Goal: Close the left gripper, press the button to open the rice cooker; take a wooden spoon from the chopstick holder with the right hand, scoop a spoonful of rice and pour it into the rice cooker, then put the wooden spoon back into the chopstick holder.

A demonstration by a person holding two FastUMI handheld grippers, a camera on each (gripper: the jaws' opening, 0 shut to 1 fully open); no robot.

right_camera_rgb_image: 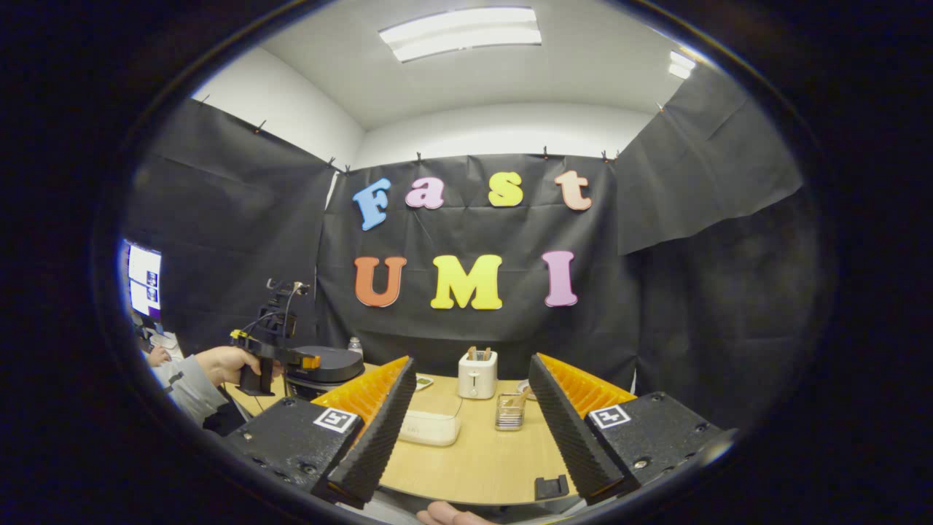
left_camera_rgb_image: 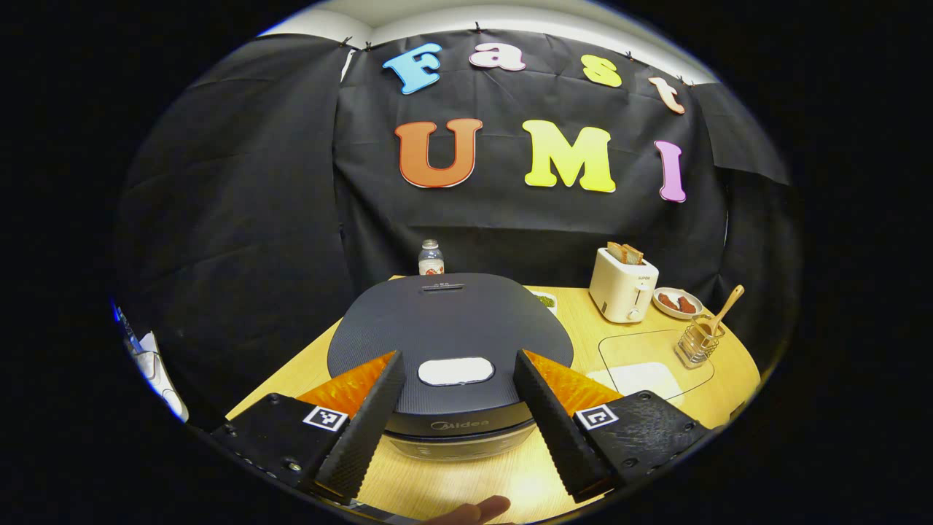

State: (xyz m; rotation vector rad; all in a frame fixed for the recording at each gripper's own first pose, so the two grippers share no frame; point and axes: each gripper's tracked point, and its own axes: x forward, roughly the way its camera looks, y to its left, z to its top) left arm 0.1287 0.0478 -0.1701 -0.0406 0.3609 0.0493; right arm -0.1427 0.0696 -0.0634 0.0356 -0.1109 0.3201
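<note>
Now both hand-held grippers, left (left_camera_rgb_image: 458,415) and right (right_camera_rgb_image: 470,430), gape; one rice cooker (left_camera_rgb_image: 448,332), one wooden spoon (left_camera_rgb_image: 725,306).

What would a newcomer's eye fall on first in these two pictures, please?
Probably the dark rice cooker, lid shut, close in front of the open left gripper, with its pale button between the fingers. Next, the white toaster with bread at the back right, and the wooden spoon standing in the wire chopstick holder beside it.

— What's my rice cooker (left_camera_rgb_image: 448,328) lid like?
— Matt, finely textured plastic, with a smooth button (left_camera_rgb_image: 456,371).
— And the table (left_camera_rgb_image: 474,481)?
— Pale wood-grain, slightly glossy. The chopstick holder (left_camera_rgb_image: 698,344) is wire metal; the spoon (left_camera_rgb_image: 725,306), wood.
</note>
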